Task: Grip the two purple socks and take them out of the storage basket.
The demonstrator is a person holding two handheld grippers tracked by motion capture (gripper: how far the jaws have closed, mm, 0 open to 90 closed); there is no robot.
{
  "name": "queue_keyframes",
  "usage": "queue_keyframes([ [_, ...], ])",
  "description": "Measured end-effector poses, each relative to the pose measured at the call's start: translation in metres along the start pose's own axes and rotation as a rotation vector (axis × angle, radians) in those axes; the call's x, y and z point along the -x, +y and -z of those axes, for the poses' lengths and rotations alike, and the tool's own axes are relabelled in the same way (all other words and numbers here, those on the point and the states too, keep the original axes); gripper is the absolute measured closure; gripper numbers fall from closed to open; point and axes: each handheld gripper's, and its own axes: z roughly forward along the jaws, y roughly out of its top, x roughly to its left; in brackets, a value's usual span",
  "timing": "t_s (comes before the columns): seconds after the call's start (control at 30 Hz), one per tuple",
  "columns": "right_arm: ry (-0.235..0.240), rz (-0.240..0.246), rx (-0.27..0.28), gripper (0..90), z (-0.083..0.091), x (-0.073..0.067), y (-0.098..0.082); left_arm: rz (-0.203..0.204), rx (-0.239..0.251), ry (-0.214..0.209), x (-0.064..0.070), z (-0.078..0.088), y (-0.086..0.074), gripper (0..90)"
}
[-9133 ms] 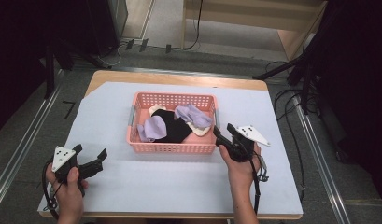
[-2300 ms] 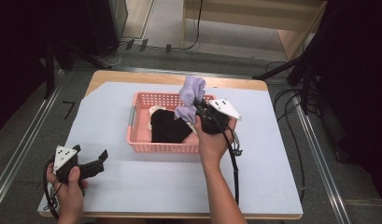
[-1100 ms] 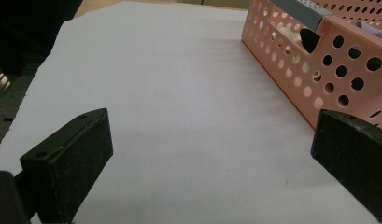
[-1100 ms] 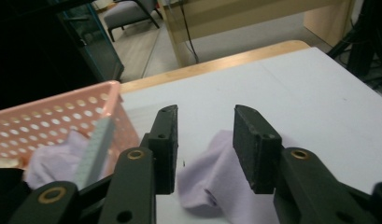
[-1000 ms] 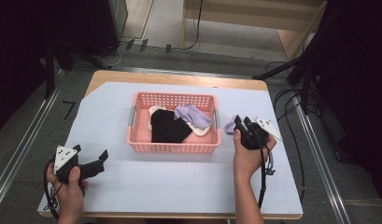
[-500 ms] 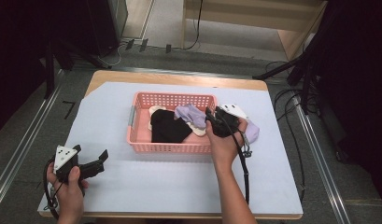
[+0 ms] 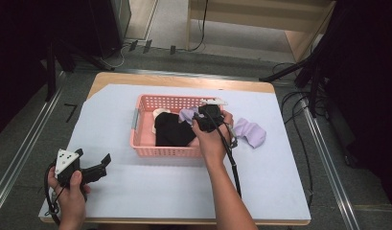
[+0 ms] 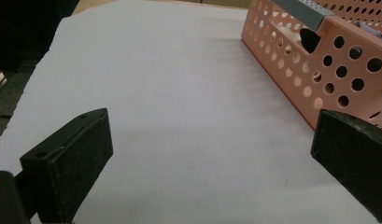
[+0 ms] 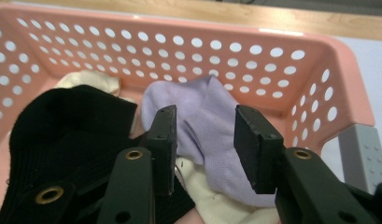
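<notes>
A lilac sock (image 9: 212,126) lies in the right end of the pink basket (image 7: 169,103), draped over a cream one (image 9: 216,205) and just beside a black garment (image 9: 62,135), and the right gripper (image 9: 205,135) hangs over it with its jaws part open on either side of a fold, gripping nothing yet. A second lilac sock (image 7: 249,132) lies on the white table cover (image 7: 150,191) to the right of the basket. If the jaws close too low they could catch the cream sock or the black cloth as well (the near jaw sits right at the black edge), while the left gripper (image 8: 212,163) rests wide open and empty near the table's front left corner.
</notes>
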Motion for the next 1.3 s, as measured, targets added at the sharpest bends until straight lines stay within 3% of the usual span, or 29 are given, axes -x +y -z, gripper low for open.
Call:
queue_keyframes([
  [0.07,-0.001,0.006,-0.021,60.1,-0.002,-0.002,0.003,0.001,0.0,-0.001,0.0,0.0,0.0,0.0],
  [0.2,-0.014,0.004,0.0,60.4,-0.001,-0.005,0.007,0.003,-0.002,0.0,0.0,-0.001,0.0,0.0],
  [0.27,-0.016,0.012,-0.016,60.1,-0.003,-0.007,0.01,0.005,-0.003,0.0,0.0,-0.001,0.0,0.0],
  [0.4,-0.025,0.026,0.034,58.7,-0.009,-0.01,0.012,0.005,-0.002,-0.001,0.0,-0.001,0.0,0.0],
  [0.47,-0.013,0.023,-0.045,58.5,-0.022,-0.012,0.014,0.005,-0.004,-0.002,0.0,-0.001,0.0,0.0],
  [0.5,-0.013,0.023,-0.045,58.5,-0.022,-0.012,0.014,0.005,-0.004,-0.002,0.0,-0.001,0.0,0.0],
  [0.53,-0.026,0.02,-0.09,57.4,-0.032,-0.013,0.015,0.005,-0.004,-0.002,0.0,-0.001,0.0,0.0],
  [0.8,-0.056,0.062,-0.216,45.2,-0.06,-0.015,0.009,0.007,-0.007,-0.005,-0.001,-0.001,0.0,0.0],
  [0.93,-0.057,0.062,-0.256,60.7,-0.064,-0.011,0.007,0.007,-0.006,-0.004,-0.001,-0.001,0.0,0.0],
  [1.03,-0.026,0.039,-0.256,77.2,-0.06,-0.008,0.008,0.008,-0.006,-0.005,-0.001,-0.001,0.0,0.0],
  [1.07,-0.026,0.039,-0.256,77.2,-0.06,-0.008,0.008,0.008,-0.006,-0.005,-0.001,-0.001,0.0,0.0],
  [1.1,-0.013,0.045,-0.224,82.3,-0.056,-0.007,0.009,0.009,-0.005,-0.004,-0.001,-0.001,0.0,0.0],
  [1.3,0.007,0.041,-0.079,83.6,-0.039,-0.007,0.01,0.009,-0.006,-0.004,-0.001,-0.001,0.0,0.0],
])
